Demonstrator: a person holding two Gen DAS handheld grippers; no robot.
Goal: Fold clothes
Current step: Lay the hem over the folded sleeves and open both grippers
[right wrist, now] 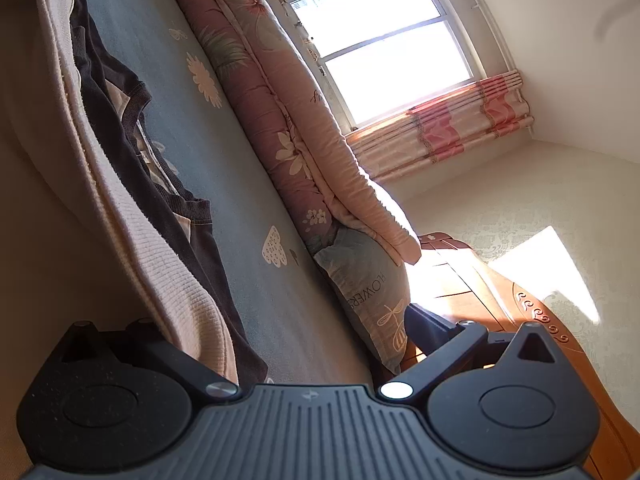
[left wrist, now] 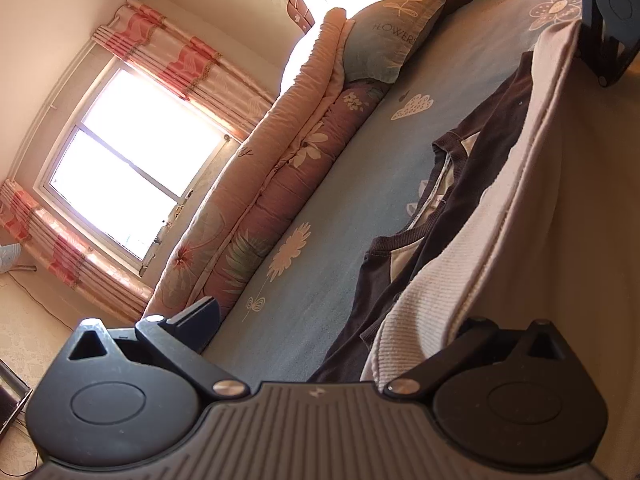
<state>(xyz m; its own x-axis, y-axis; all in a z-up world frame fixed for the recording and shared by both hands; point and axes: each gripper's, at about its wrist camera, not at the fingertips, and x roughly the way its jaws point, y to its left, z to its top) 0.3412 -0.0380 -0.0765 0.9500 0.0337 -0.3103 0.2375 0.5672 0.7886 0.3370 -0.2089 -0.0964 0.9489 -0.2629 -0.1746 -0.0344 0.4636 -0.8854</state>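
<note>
A shirt (left wrist: 452,208) lies on the bed (left wrist: 320,216), partly under a lifted cloth (left wrist: 532,216). A rolled quilt (left wrist: 256,200) runs along the bed's far side, a pillow (left wrist: 384,40) at its end, below the window (left wrist: 128,160).

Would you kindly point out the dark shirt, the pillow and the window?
dark shirt (left wrist: 492,120): left wrist view, on its dark body.
pillow (left wrist: 384,36): left wrist view, on its printed face.
window (right wrist: 384,36): right wrist view, on the glass.

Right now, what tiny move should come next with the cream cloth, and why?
Probably lower the cream ribbed cloth toward the blue flowered bedsheet: its hem looks stretched between the left gripper and right gripper, raised above the sheet, so it likely needs laying flat before folding.
</note>
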